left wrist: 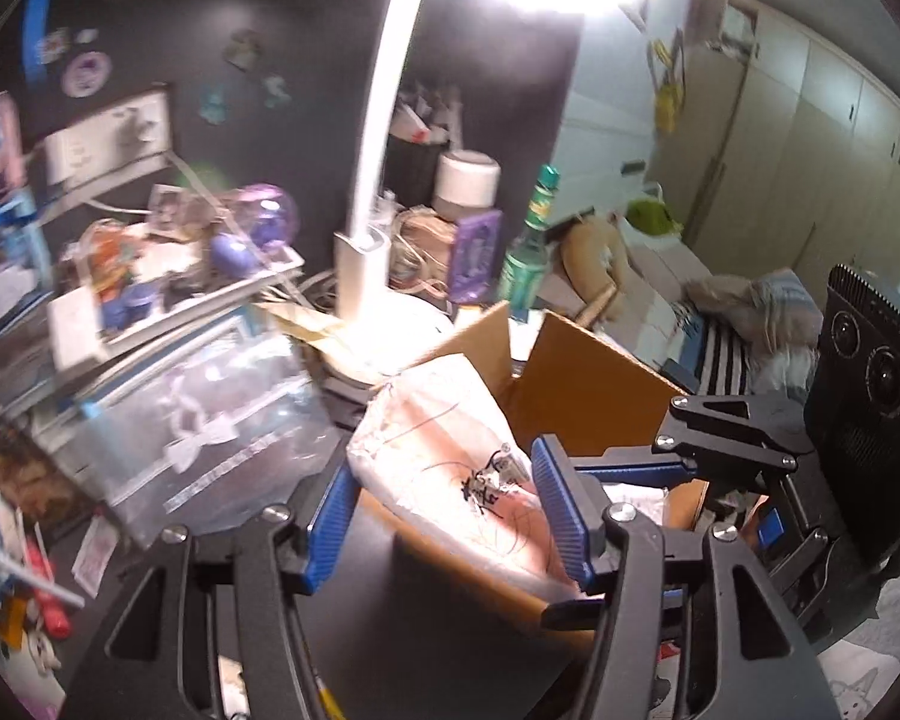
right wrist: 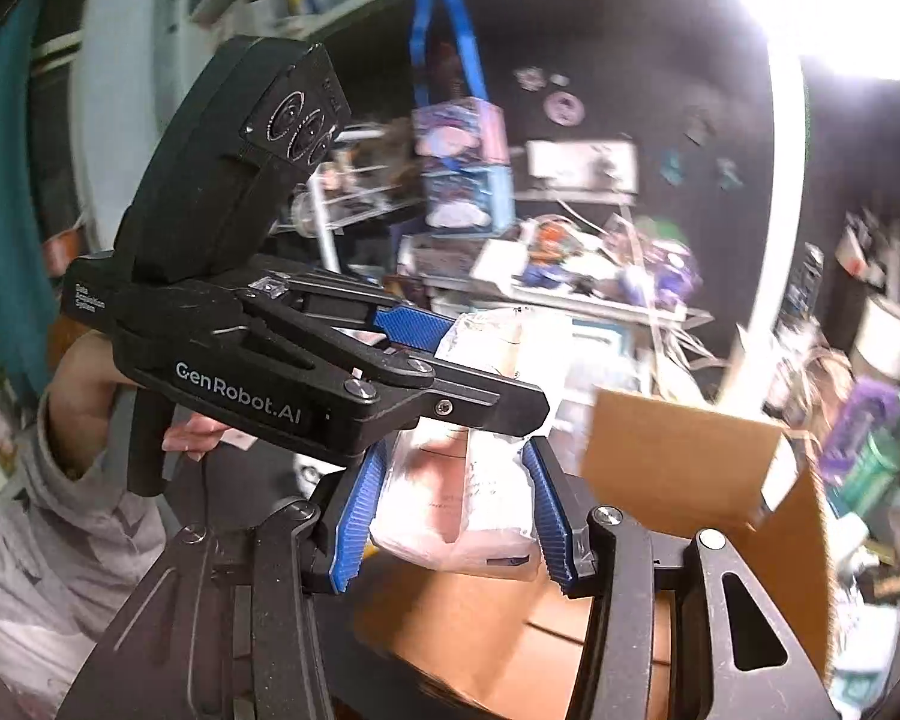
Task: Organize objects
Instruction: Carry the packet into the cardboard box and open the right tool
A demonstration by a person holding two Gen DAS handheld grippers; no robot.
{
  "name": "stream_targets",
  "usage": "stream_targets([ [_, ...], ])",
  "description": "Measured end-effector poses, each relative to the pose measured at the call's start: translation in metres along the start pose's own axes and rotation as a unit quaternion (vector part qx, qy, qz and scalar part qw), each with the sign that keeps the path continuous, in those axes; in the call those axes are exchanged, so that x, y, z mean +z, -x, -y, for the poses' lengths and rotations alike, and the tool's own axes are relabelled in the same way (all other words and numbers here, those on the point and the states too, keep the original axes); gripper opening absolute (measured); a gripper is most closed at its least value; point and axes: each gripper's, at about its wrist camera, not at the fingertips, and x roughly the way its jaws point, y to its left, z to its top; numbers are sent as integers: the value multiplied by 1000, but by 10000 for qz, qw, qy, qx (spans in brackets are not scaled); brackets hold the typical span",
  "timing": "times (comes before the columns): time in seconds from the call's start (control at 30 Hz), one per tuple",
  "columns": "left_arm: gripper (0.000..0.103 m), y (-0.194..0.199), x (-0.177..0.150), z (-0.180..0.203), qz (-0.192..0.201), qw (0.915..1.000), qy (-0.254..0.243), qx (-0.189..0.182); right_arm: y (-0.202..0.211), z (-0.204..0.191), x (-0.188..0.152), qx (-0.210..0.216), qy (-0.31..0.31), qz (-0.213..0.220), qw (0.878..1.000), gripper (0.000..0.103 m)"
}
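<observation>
A clear plastic packet with pink-white contents [left wrist: 450, 456] is held over an open brown cardboard box [left wrist: 594, 396]. My left gripper [left wrist: 444, 510] is shut on the packet, its blue pads pressing both sides. My right gripper [right wrist: 456, 516] is shut on the same packet [right wrist: 480, 498] from the other end. In the right wrist view the left gripper [right wrist: 426, 348] crosses above, clamped on the packet's far end. In the left wrist view the right gripper [left wrist: 630, 468] reaches in from the right. The box [right wrist: 678, 462] lies below and to the right.
A white desk lamp [left wrist: 366, 240] stands behind the box under a bright glare. A green bottle [left wrist: 525, 264], a purple box [left wrist: 477, 258], a clear zip bag [left wrist: 210, 420] and trays of clutter [left wrist: 168, 276] crowd the dark desk. A bed [left wrist: 720, 324] lies at the right.
</observation>
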Motion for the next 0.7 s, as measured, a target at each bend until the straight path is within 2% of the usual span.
stream_targets([
  [0.23,55,-47,14,22,-657,9975,-161,-212,10,35,-9,-253,-395,-318,9984,43],
  [0.33,55,-56,15,26,-730,9969,-174,-251,11,43,-14,-287,-460,-488,9973,43],
  [0.47,55,-63,15,27,-818,9963,-214,-126,7,45,-18,-402,-439,-641,9962,43],
  [0.6,68,-63,14,28,-816,9962,-300,-14,5,46,-19,-514,-413,-733,9951,43],
  [0.7,72,-59,14,28,-739,9967,-345,41,3,47,-19,-600,-389,-786,9943,43],
])
